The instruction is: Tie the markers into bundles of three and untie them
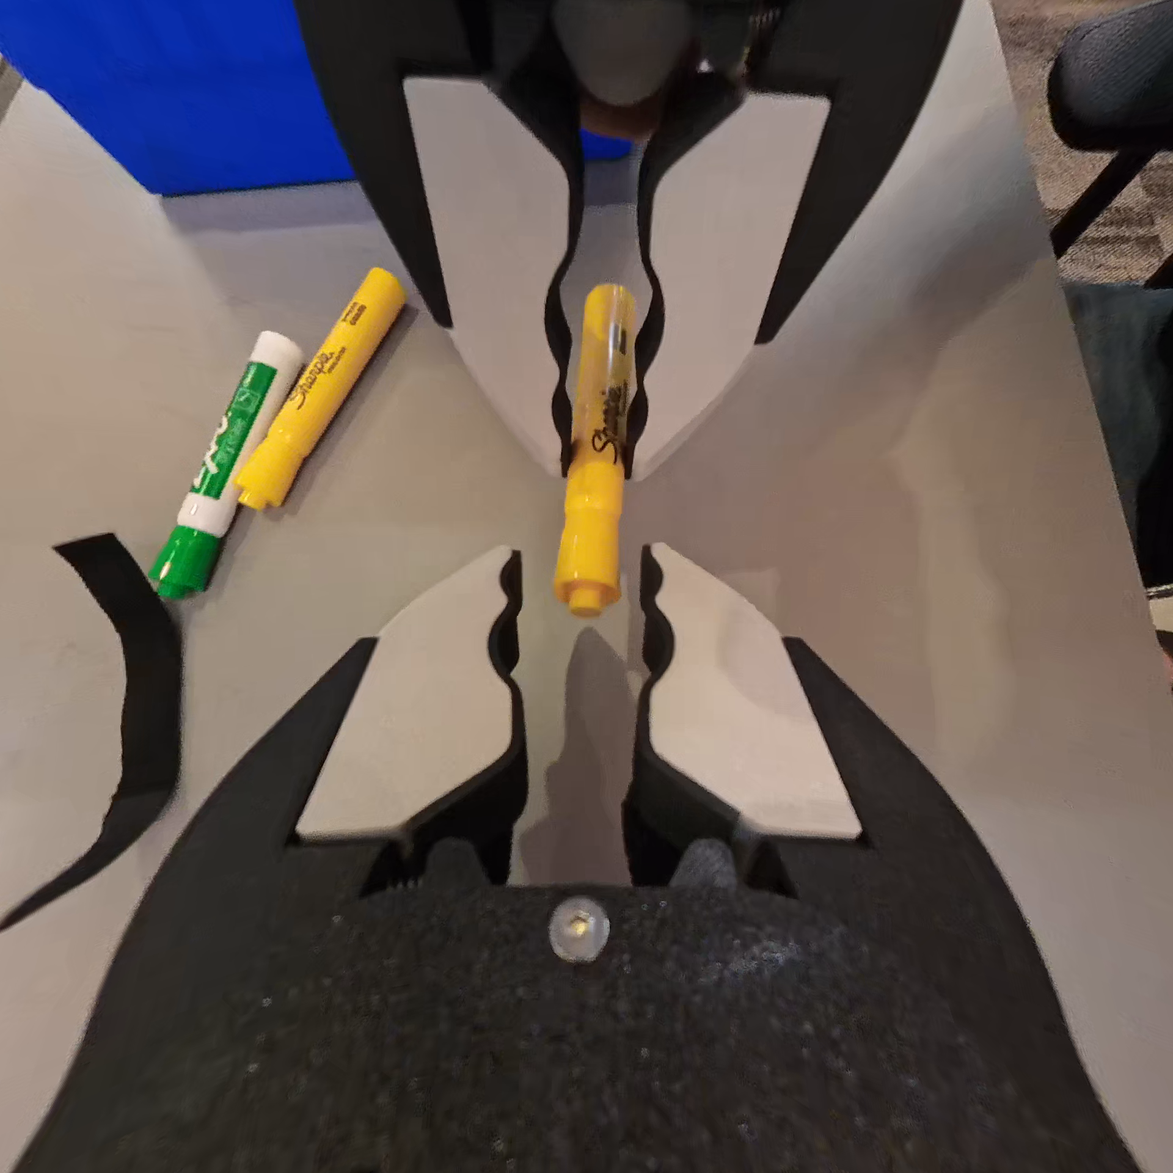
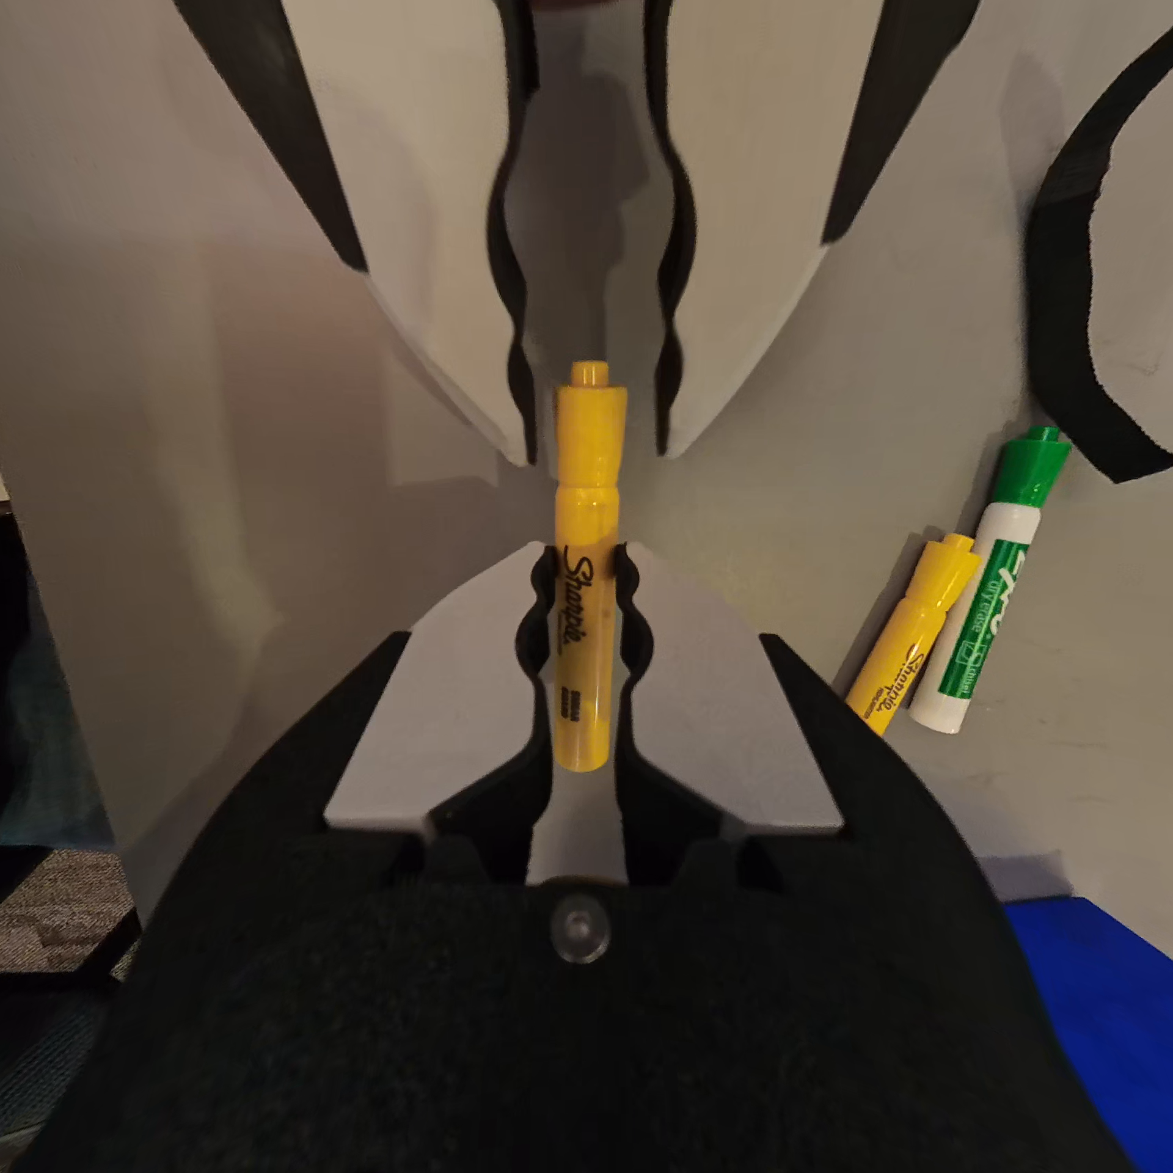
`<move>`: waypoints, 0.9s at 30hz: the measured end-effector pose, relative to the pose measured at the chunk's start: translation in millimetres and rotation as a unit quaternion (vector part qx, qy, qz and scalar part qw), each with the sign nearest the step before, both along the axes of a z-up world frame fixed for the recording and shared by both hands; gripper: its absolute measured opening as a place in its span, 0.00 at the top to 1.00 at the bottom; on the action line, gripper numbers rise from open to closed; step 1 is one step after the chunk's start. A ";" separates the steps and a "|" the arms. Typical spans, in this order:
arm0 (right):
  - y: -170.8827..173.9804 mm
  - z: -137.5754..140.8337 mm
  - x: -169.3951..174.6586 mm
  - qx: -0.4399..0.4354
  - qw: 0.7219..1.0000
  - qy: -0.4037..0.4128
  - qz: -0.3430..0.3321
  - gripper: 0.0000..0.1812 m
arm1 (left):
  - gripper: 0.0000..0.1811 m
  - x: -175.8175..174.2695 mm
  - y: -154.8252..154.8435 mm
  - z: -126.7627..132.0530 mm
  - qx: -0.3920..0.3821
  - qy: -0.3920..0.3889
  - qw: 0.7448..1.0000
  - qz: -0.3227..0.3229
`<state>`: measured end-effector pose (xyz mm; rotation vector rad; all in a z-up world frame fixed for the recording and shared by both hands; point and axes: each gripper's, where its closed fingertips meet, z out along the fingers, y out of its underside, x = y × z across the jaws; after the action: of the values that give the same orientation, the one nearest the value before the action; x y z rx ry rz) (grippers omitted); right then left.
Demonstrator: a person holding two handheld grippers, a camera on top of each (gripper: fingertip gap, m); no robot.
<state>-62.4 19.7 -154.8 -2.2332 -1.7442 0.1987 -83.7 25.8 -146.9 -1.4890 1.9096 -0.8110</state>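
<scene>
Left wrist view: your left gripper (image 1: 581, 558) is spread, empty; the held yellow marker (image 1: 593, 508) points its cap toward it. 2 markers and a black strap (image 1: 136, 666) lie left on the table (image 1: 825, 508).
Right wrist view: your right gripper (image 2: 583, 555) pinches that marker's barrel; yellow marker on the table (image 2: 914, 635) touches green marker (image 2: 990, 590).

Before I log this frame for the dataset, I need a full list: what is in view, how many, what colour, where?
Held marker: one, yellow, clamped in the right tongs, cap pointing into the left tongs' gap.
Loose yellow marker: one, lying on the table, beside the green one.
Green marker: one, green and white, on the table.
Strap: one, black, curved, on the table past the green marker.
Blue box: one, at the table's far edge.
Table: one, grey.
Chair: one, dark, off the table.
Right tongs: shut on the held marker.
Left tongs: open, empty.
</scene>
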 end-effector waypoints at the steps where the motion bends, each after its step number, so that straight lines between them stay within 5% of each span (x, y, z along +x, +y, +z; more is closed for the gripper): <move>1: -0.6 0.8 -0.9 -0.003 1.000 0.001 0.001 0.90 | 0.85 1.9 -2.8 0.5 -0.005 -0.004 1.000 -0.008; 15: 2.1 -2.9 -0.9 0.002 1.000 -0.001 -0.004 0.86 | 0.90 -2.2 -3.9 -23.1 -0.008 0.050 0.999 -0.003; 27: 11.3 5.9 -8.7 0.055 0.997 0.062 0.004 0.89 | 0.88 -0.2 -1.4 21.4 -0.134 -0.084 0.987 0.024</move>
<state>-71.1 31.0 -148.9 -2.0906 -1.6585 0.2313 -83.9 24.4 -125.5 -1.5596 1.6860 -1.1683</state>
